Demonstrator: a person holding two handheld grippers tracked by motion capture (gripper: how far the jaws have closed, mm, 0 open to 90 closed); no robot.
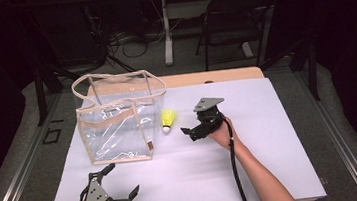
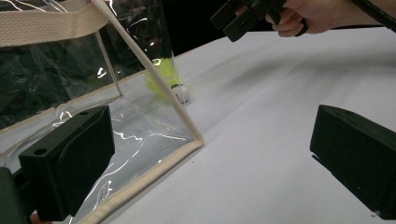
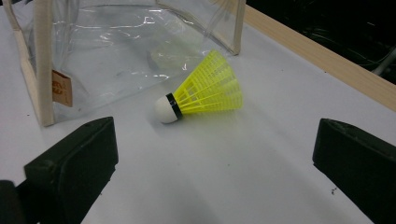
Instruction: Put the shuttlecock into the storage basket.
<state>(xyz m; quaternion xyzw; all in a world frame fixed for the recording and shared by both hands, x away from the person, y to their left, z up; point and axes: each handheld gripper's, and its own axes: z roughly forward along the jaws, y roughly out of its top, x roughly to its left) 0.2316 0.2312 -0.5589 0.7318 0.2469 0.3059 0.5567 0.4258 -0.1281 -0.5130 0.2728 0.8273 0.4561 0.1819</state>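
Note:
A yellow shuttlecock with a white cork lies on its side on the white table top, just right of a clear plastic bag with beige trim. The bag stands upright with its mouth open. My right gripper is held low just right of the shuttlecock and points at it. Its jaws are open with nothing between them, and the shuttlecock lies a short way ahead of them. My left gripper rests near the table's front left edge, open and holding nothing. It faces the bag's front corner, with the shuttlecock beyond.
The white sheet covers the table, with a wooden edge at the back. A black chair and floor cables lie beyond the table. A small brown label is on the bag's near seam.

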